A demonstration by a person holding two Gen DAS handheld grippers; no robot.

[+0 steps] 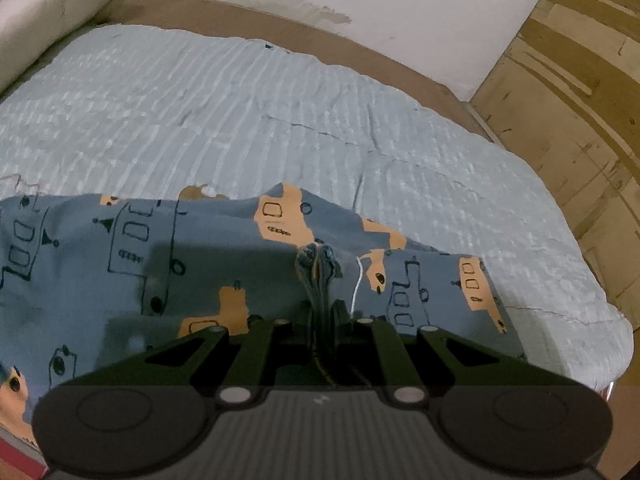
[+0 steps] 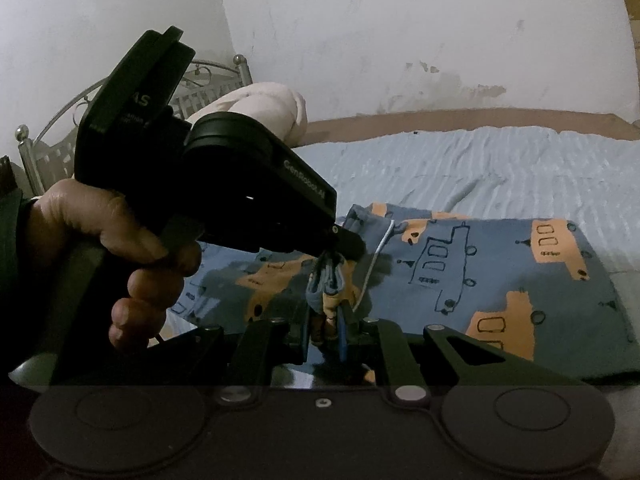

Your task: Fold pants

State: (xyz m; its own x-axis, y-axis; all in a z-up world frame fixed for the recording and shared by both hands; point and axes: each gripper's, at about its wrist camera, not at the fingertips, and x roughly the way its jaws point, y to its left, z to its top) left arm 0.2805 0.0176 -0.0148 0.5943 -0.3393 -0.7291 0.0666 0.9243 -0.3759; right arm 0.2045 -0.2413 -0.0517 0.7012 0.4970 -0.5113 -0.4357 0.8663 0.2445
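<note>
Both tongs are pinching bunched cloth. Through the left wrist camera, the left gripper [image 1: 322,312] is closing almost fully on a gathered ridge of the pants [image 1: 132,276], the blue fabric with orange vehicle prints that is lying on the near part of a pale blue ribbed blanket [image 1: 248,112]. A thin white drawstring [image 1: 359,280] is trailing just right of the pinch. The cloth is spreading left and right from the fingers, which suggests the grip is sitting on a fold line or seam so both sides can travel together.

Through the right wrist camera, the right gripper [image 2: 330,320] is likewise clamping a thick wad of layered fabric, jaws nearly together. The left gripper's tip is gripping the same ridge just beyond it, held by the person's left hand [image 2: 120,256]. The pants [image 2: 500,272] are stretching flat to the right. Holding two close points probably keeps the layers aligned for the coming fold.
</note>
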